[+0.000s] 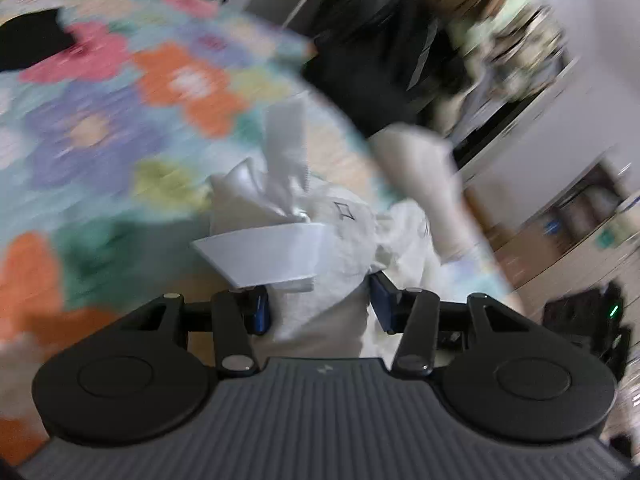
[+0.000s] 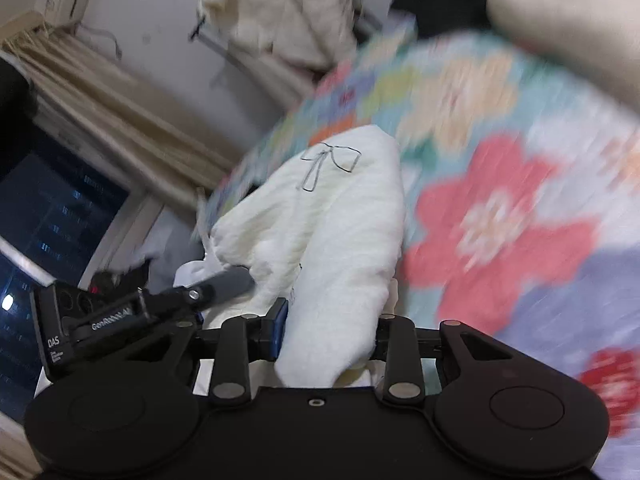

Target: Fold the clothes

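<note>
Left wrist view: the left gripper [image 1: 320, 304] has its fingers [image 1: 259, 309] clamped on a bunched-up white garment [image 1: 320, 236]. The cloth is wedged right between the two blue pads and spills forward from them, out over the flowery bedspread [image 1: 120, 120]. There's a stiff white collar or band [image 1: 260, 252] sticking out to the left and a little outline print on the fabric. Everything's motion-blurred, so finer detail is a wash. A black item [image 1: 28, 40] sits far off on the bed, and a pale-sleeved arm [image 1: 424, 184] shows to the right.

Right wrist view: the right gripper [image 2: 330, 332] is also pinching the white garment [image 2: 332, 240], fabric filling the gap between its fingers [image 2: 280, 328]. The cloth runs lengthwise straight away from the fingers, with a drawn bow [image 2: 328, 164] at the far end. The other gripper's body pokes in at lower left, just beside this one, its tip buried in the same cloth.

So both hands hold the same piece close together, bunched, lifted off the bed I'd guess. Spreading it flat looks like the next job. No containers in sight.
</note>
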Motion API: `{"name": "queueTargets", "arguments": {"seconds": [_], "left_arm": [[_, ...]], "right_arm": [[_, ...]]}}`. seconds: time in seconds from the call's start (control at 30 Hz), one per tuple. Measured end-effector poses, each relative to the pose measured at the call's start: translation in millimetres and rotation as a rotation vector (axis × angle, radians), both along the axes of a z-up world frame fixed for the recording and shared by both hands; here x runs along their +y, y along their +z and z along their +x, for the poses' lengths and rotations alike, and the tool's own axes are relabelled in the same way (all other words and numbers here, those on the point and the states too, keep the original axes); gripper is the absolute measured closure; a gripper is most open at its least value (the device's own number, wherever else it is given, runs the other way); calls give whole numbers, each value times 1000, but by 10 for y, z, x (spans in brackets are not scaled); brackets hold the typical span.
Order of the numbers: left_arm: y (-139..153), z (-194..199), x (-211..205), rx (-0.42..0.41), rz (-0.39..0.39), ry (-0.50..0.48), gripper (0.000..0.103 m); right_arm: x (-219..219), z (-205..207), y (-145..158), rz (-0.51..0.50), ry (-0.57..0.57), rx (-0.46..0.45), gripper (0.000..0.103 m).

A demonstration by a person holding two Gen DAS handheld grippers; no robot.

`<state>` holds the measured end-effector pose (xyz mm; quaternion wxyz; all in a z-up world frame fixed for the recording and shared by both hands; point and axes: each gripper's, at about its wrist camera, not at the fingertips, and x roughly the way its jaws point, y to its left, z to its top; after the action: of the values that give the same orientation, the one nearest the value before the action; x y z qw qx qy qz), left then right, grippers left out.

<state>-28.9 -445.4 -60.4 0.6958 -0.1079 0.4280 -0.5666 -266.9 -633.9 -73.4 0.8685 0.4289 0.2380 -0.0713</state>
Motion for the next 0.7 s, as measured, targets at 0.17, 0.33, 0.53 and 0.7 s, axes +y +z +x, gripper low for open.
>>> {"name": "queueTargets", "arguments": {"seconds": [0.17, 0.33, 0.53, 0.7], "left_arm": [[317, -626, -749, 8, -124, -112, 56], [259, -1328, -1740, 34, -185, -229, 56], [-597, -1709, -2578, 47, 22, -206, 59], [-885, -1811, -2670, 6, 88, -183, 59]], "right_arm": [[-367, -830, 658, -177, -166, 13, 65], [-903, -1494, 811, -287, -333, 121, 64], [-1513, -1517, 189, -319, -402, 358, 64], [-1615, -1272, -42, -367, -373, 508, 57]]}}
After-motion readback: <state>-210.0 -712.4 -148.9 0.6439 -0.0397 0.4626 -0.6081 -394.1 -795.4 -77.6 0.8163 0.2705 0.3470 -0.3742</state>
